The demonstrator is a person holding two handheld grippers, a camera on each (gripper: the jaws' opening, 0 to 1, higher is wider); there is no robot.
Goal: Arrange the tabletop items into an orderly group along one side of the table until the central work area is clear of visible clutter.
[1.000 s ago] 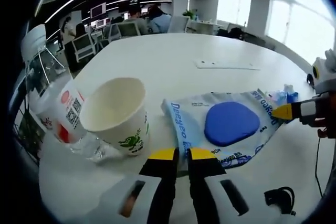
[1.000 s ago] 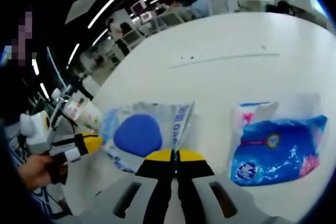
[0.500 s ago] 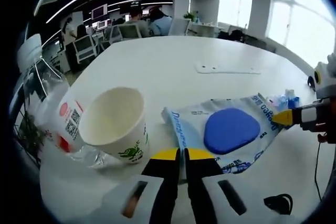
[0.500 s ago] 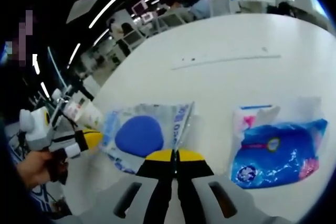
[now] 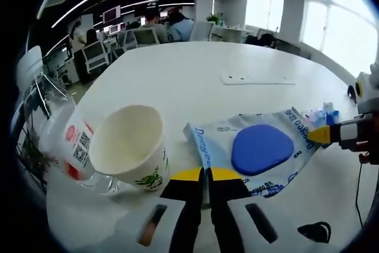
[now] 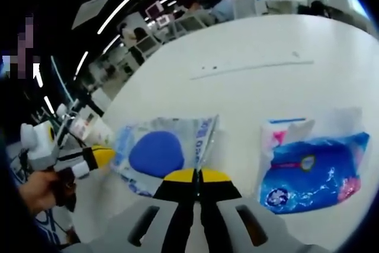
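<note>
Both tools pinch clear pouch (image 5: 254, 149) | blue pad (image 6: 156, 153) inside

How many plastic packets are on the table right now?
2. The blue-pad packet is pinched between both grippers; the tissue pack lies apart to its right. More may sit out of view.

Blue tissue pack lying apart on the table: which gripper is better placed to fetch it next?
Likely the right gripper: the blue tissue pack lies close beside it. Both grippers now pinch edges of the clear pouch; the left gripper sits by the paper cup.
</note>
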